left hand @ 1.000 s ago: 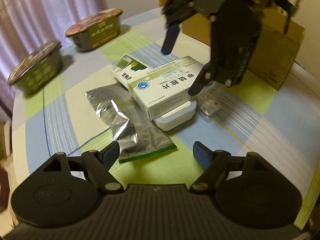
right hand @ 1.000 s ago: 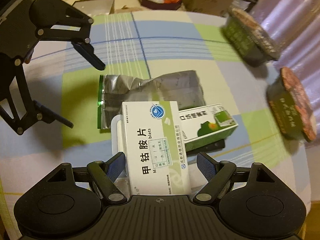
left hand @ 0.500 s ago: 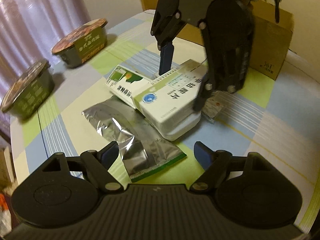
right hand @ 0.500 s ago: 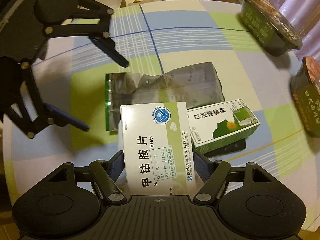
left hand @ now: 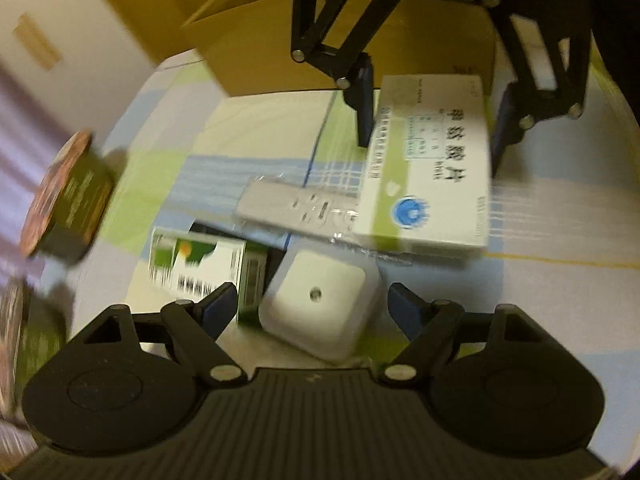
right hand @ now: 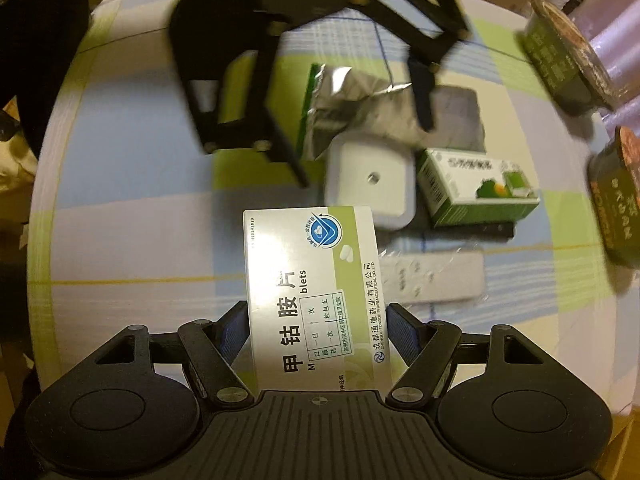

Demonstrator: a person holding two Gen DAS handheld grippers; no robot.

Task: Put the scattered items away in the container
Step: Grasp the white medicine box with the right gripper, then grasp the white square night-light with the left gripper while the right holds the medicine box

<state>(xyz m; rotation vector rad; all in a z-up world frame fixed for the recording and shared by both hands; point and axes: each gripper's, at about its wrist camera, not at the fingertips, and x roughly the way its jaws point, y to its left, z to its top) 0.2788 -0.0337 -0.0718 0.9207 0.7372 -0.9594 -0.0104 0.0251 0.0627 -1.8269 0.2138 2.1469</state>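
White-green medicine box [right hand: 316, 296] is clamped by its long sides in the right gripper [right hand: 316, 334] and lifted off the checked tablecloth [right hand: 132, 216], probably so it clears the pile on its way to the cardboard box [left hand: 352, 40]. Left gripper [left hand: 310, 306], jaws spread and empty, hovers over the white square case [left hand: 320, 304], likely next. Green carton [right hand: 476, 192], foil pouch [right hand: 360, 108] and remote [right hand: 432, 276] lie scattered.

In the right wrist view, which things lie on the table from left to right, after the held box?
White square case → green-and-white box → dark green bowl at the right edge.
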